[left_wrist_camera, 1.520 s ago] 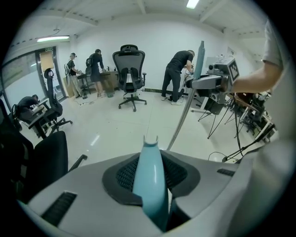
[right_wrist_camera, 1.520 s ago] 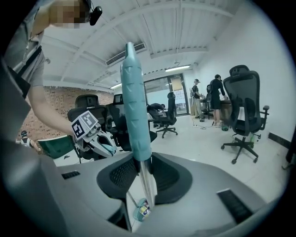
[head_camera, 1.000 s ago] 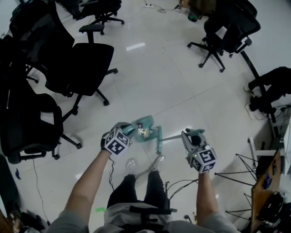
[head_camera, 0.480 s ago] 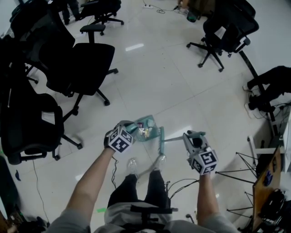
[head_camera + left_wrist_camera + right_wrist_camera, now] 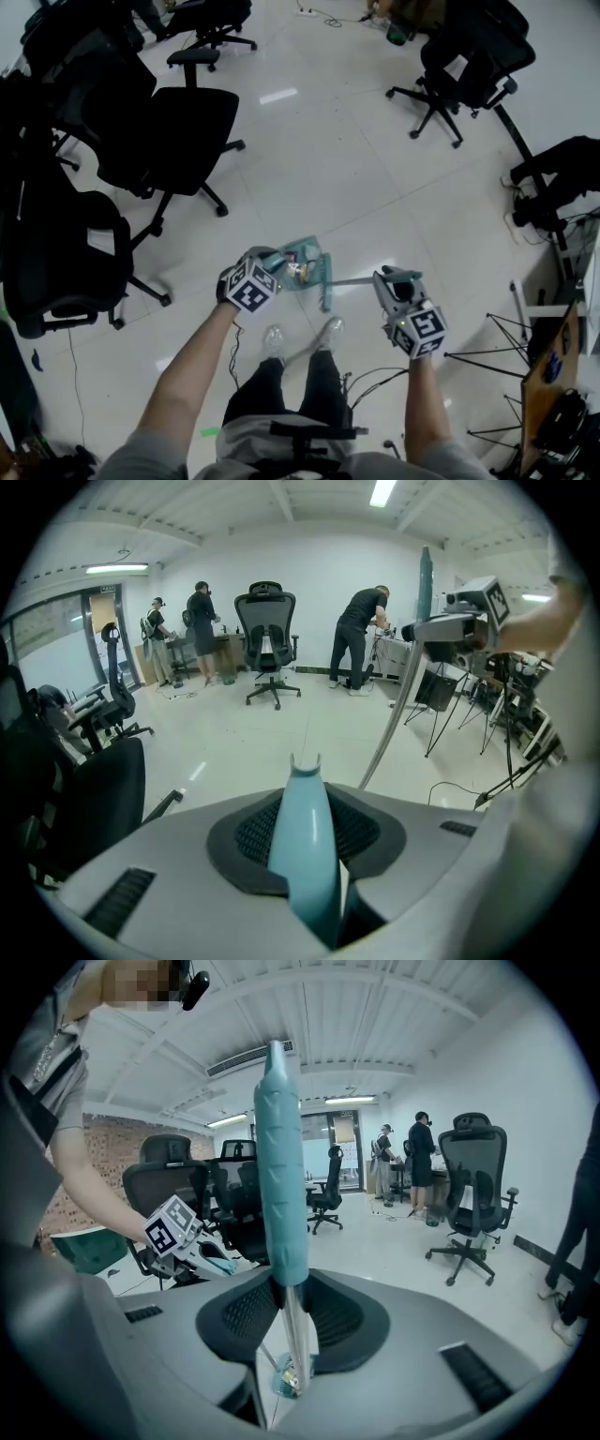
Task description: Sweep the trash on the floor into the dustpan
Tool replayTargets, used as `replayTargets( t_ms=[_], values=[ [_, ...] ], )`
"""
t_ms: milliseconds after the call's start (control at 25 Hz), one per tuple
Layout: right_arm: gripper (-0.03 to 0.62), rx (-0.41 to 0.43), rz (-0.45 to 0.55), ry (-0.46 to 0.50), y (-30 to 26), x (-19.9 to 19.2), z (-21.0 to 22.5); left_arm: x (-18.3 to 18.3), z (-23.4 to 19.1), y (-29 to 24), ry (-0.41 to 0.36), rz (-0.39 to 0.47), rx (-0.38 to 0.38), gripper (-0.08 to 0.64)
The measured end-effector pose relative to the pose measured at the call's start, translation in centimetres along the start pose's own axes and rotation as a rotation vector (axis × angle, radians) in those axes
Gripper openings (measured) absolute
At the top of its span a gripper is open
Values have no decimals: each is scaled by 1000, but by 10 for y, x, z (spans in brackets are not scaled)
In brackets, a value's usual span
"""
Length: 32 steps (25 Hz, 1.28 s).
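Most trash seems already inside the dustpan. The left gripper fingers clamp its handle, and the right gripper fingers clamp the broom.

Bright ceiling lights, glare on floor, fisheye edges

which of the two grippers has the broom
The right gripper: its jaws are shut on the teal-gripped metal broom handle, while the left gripper holds the pale blue dustpan handle.
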State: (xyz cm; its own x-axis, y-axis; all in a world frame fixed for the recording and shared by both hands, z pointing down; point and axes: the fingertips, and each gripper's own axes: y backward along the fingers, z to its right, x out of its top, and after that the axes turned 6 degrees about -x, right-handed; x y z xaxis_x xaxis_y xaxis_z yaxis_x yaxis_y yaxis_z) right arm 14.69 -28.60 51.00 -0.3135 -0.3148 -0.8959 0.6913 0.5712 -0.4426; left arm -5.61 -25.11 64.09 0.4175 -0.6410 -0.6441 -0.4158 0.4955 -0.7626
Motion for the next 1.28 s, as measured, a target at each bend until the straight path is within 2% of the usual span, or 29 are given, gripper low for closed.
replayTargets(
  t_ms=[360, 560, 760, 960, 1120, 1200, 1240, 1280],
  values=[
    [92, 20, 17, 26, -10, 13, -13, -5, -2, 3, 11, 1, -12, 118],
    [92, 37, 57, 43, -21, 40, -34, 1, 0, 7, 10, 40, -50, 148],
    [92, 83, 94, 64, -33, 62, -49, 5, 5, 21, 0, 40, -121, 210],
    [92, 117, 121, 83, -51, 74, -74, 2, -2, 48, -75, -15, -226, 210],
    [92, 97, 125, 82, -59, 84, -101, 0, -8, 70, -131, 23, -350, 209],
    [92, 103, 121, 100, -61, 91, -119, -1, -20, 79, -174, 71, -405, 187],
    [92, 103, 111, 115, -62, 94, -126, -2, -29, 82, -191, 101, -414, 143],
    [92, 93, 99, 131, -64, 97, -132, -2, -41, 83, -205, 127, -415, 41]
  ],
)
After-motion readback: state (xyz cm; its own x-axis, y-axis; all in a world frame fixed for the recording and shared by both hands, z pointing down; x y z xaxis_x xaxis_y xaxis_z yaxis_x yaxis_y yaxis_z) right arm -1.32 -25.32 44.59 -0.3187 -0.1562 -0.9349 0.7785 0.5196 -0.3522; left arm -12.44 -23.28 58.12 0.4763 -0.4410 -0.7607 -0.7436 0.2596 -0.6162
